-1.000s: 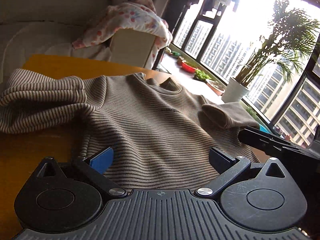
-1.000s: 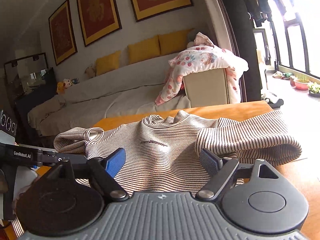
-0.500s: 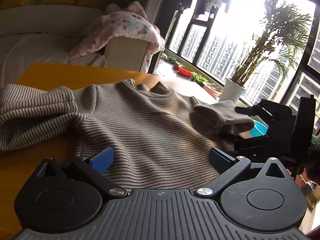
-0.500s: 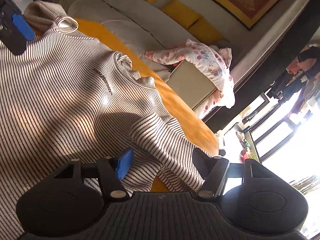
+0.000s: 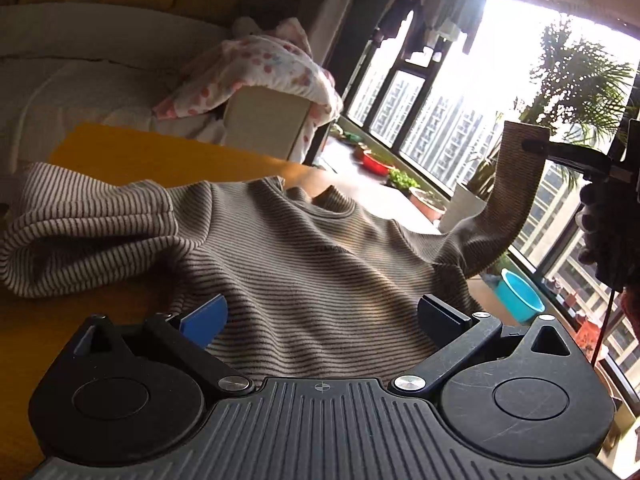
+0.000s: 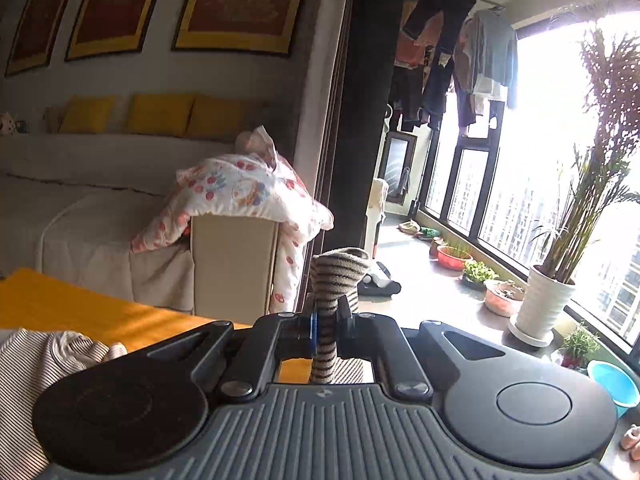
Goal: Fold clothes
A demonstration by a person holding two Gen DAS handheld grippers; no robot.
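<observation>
A striped long-sleeved sweater [image 5: 304, 264] lies front up on the orange table [image 5: 132, 156], collar at the far side. My left gripper [image 5: 320, 316] hovers open over its lower body, nothing between the fingers. The left sleeve [image 5: 80, 240] is bunched up on the table. The right sleeve [image 5: 516, 184] is lifted high at the right, and my right gripper [image 6: 326, 328] is shut on its cuff [image 6: 338, 272], which sticks up above the fingers. In the left wrist view the right gripper [image 5: 532, 146] shows as a dark bar clamping the sleeve end.
A sofa [image 6: 100, 200] with yellow cushions stands past the table, and a flowered blanket [image 6: 240, 196] drapes a box beside it. Potted plants [image 6: 548, 300] and a blue basin [image 6: 614, 386] line the window at the right. Part of the sweater [image 6: 36, 360] shows at the lower left.
My right gripper closed on the right sleeve's cuff and lifted it up off the table. The left gripper stayed open over the sweater's hem and barely moved.
</observation>
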